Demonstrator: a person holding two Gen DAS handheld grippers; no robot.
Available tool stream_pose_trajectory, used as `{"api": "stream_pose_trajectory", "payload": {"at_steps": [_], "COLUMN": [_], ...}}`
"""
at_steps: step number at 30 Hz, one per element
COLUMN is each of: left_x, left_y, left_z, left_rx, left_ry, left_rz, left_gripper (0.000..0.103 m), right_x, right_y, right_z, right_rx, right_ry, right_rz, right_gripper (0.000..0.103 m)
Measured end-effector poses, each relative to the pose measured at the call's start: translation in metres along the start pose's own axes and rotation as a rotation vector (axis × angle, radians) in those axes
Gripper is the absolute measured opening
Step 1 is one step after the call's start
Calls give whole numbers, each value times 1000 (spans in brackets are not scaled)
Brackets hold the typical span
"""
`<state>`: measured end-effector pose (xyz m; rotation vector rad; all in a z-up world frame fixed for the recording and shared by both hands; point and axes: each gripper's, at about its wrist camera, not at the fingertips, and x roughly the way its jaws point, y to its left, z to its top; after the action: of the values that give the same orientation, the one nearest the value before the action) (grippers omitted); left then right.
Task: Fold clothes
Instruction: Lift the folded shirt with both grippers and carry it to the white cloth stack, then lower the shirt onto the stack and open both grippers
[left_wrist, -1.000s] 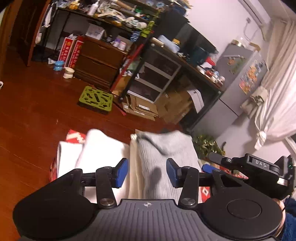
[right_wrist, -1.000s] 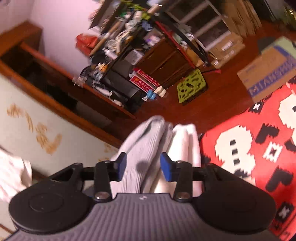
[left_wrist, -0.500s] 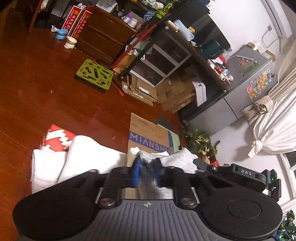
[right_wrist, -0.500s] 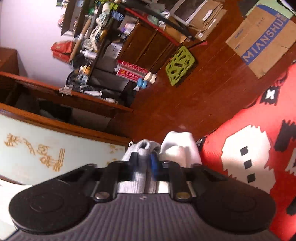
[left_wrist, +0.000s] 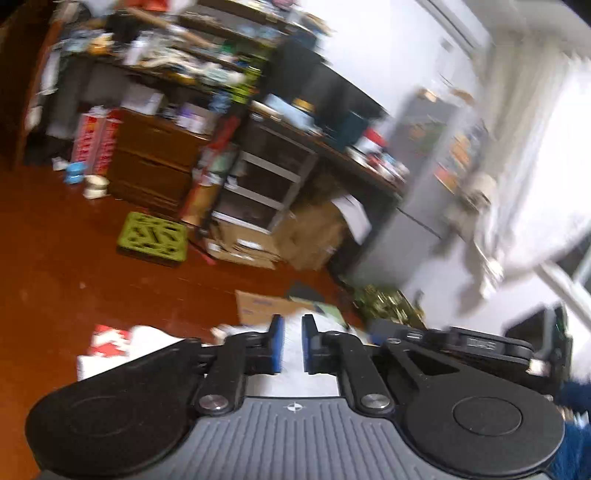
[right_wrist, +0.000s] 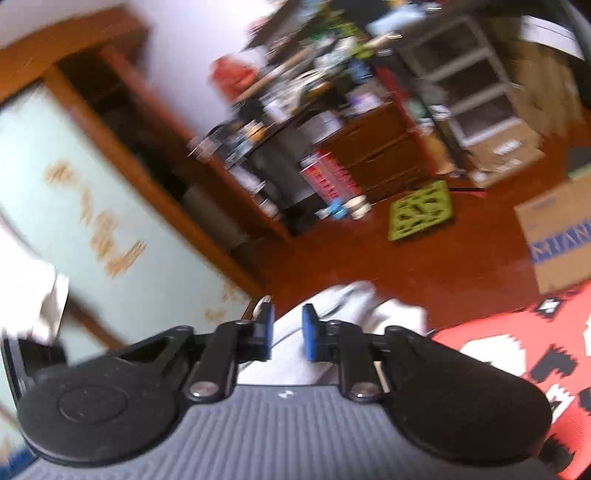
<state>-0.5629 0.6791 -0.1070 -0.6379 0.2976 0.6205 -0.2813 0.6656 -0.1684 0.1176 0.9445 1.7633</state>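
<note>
Both views are blurred by motion. In the left wrist view my left gripper (left_wrist: 291, 345) is shut on a pale grey garment (left_wrist: 295, 380) that fills the narrow gap between its blue pads. The right wrist view shows my right gripper (right_wrist: 287, 332) shut on the same grey garment (right_wrist: 332, 299), whose far edge bulges past the fingers. A white folded garment (right_wrist: 399, 314) lies just right of it, seen in the left wrist view as the white garment (left_wrist: 147, 339) at lower left. Both rest on a red patterned blanket (right_wrist: 517, 350). The right gripper's black body (left_wrist: 480, 345) is close on the right.
The wooden floor (left_wrist: 55, 258) stretches ahead. On it are a green plastic crate (left_wrist: 151, 240) and a flattened cardboard box (right_wrist: 554, 236). Wooden drawers (left_wrist: 147, 162), cluttered shelving (left_wrist: 258, 184) and a grey fridge (left_wrist: 417, 184) line the far wall. A pale sliding door (right_wrist: 92, 221) stands at left.
Both grippers went from open around the grey garment to shut on it. Since then both cameras have tilted upward, so more of the room and less of the cloth shows.
</note>
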Motion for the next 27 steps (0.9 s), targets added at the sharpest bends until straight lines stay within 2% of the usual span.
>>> {"api": "stream_pose_trajectory", "payload": {"at_steps": [3,5,8,11,15,18,20,27], "left_x": [12,19,7,-14,-33,-30,-27,-50], "left_y": [-8,-9,3,0,-24,-38,-39,-37], "left_z": [-16,-28,-41,-40,-43,-58,-71,-88], "left_rx": [57,89,76,85,148,232,265,269], "left_ry": [83,134,126,100,84,161,208,221], "left_rz": [16,40,59,74,-23,-12,26,68], "left_gripper": [2,2,2,1,2,1,0,1], "right_x": [16,22,17,1,-18,-10,-10,-27], "right_y": [15,16,15,26,68,89,93,105], "right_z": [-23,-38,-48,-58,-80,-103,-118,-145], "right_rx": [-60,-85,-90,-118,-201,-266,-303,-366], "right_ry": [66,80,94,100,102,146,163,190], "right_rz": [-13,-41,-55,-71,-24,-54,-83,-110], "right_gripper": [14,13,9,10,10,10,10,10]}}
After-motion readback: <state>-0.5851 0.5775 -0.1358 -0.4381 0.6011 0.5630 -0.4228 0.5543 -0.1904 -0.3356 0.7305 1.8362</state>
